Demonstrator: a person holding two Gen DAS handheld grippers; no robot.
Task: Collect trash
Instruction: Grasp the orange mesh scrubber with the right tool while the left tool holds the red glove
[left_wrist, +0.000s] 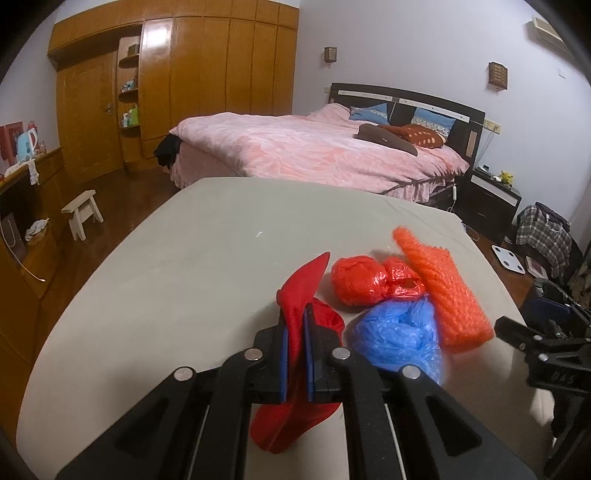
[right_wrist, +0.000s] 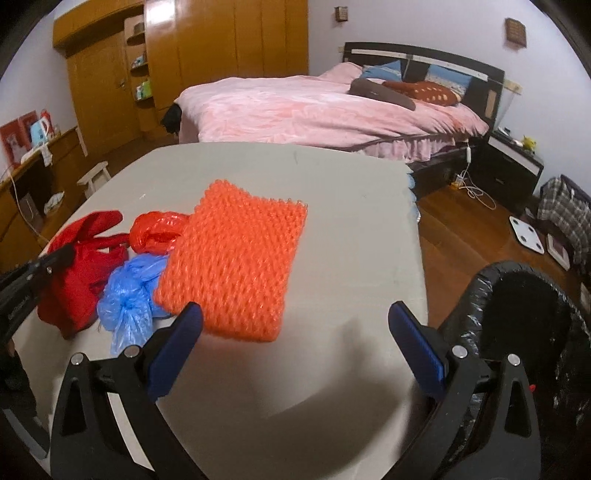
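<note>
- The left gripper is clamping tight on the red cloth bag, its blue pads pinching a fold while the rest of the bag is sagging onto the grey table below the fingers.
- Just to the right of it, the red plastic bag is lying knotted into a ball, touching the blue plastic bag in front of it.
- Further right, the orange foam net is lying flat on the table, overlapping the edges of both plastic bags.
- The right gripper is hanging over bare table near the net's closest edge, jaws standing wide and holding nothing.
- At the far right, the black-lined bin is standing below the table's edge, mouth open.
- Risks, as I judge them:
  - The net is looking soft and springy; a pinch on its edge alone could be slipping off.
  - Because the net is overlapping the plastic bags, lifting it may be dragging them toward the table's edge and onto the floor.
  - The red cloth bag is held by one fold only; a quick swing could be pulling it free.
  - A release short of the bin's mouth would be dropping trash on the floor beside it.
</note>
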